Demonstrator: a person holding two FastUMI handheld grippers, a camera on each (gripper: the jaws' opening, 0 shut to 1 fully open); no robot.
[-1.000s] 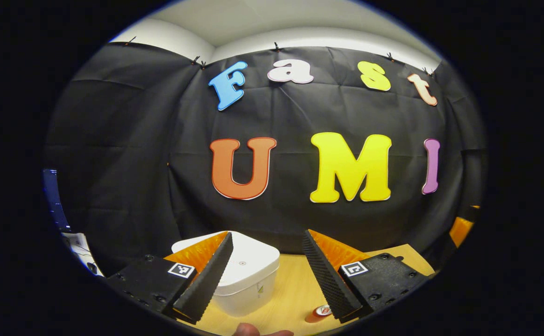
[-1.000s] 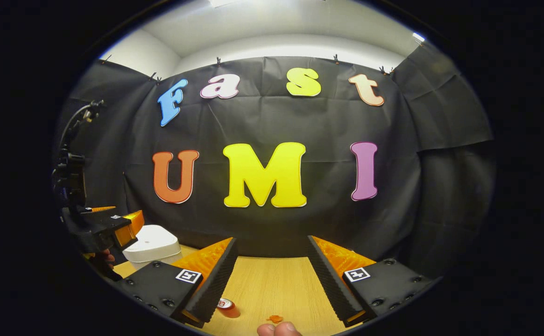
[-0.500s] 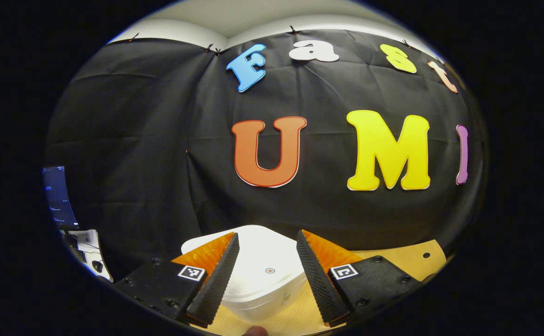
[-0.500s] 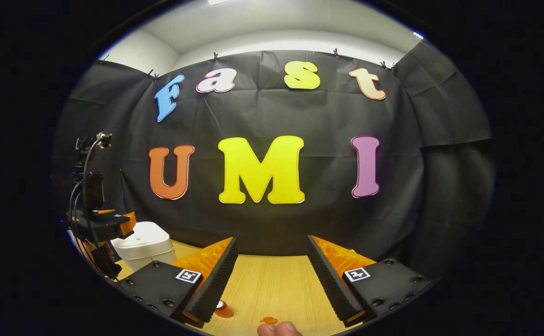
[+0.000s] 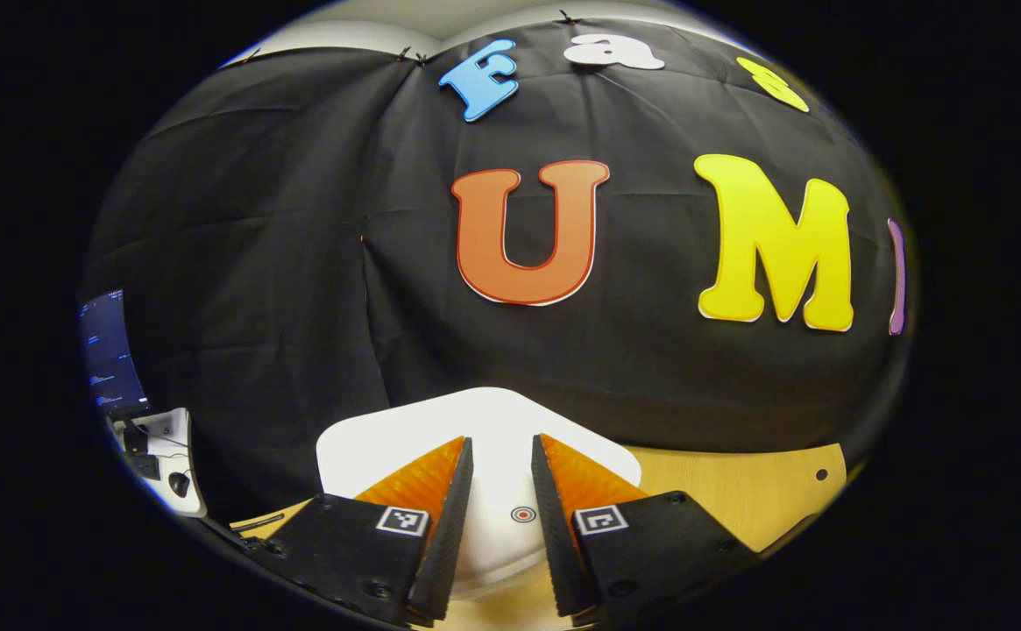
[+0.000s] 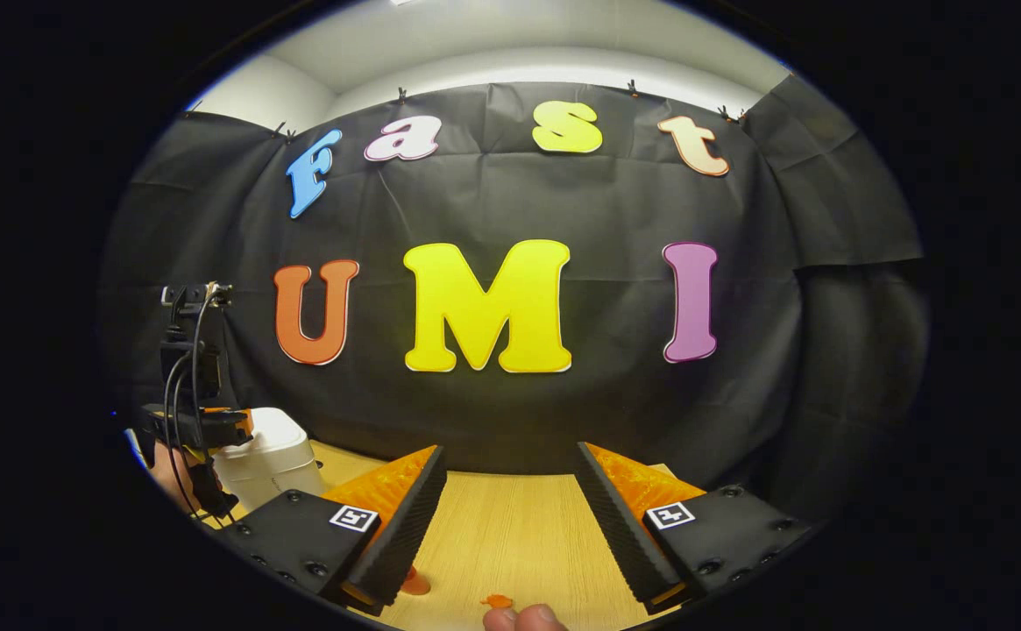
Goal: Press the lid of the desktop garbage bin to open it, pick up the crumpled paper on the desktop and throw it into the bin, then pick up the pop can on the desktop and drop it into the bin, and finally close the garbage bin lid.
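In the left gripper view the left gripper (image 5: 501, 526) hangs over the white garbage bin (image 5: 370, 447), its fingers drawn narrow with a slim gap and nothing between them. The lid (image 5: 492, 412) lies closed beneath, a small ringed dot (image 5: 523, 514) marking the likely press point. It looks like stiff, smooth, light plastic, so a straight downward push on that dot should suit; a sideways shove could slide the bin across the tabletop (image 5: 738, 491). In the right gripper view the right gripper (image 6: 510, 526) is spread wide and empty, the pop can (image 6: 414, 582) just beside its left finger.
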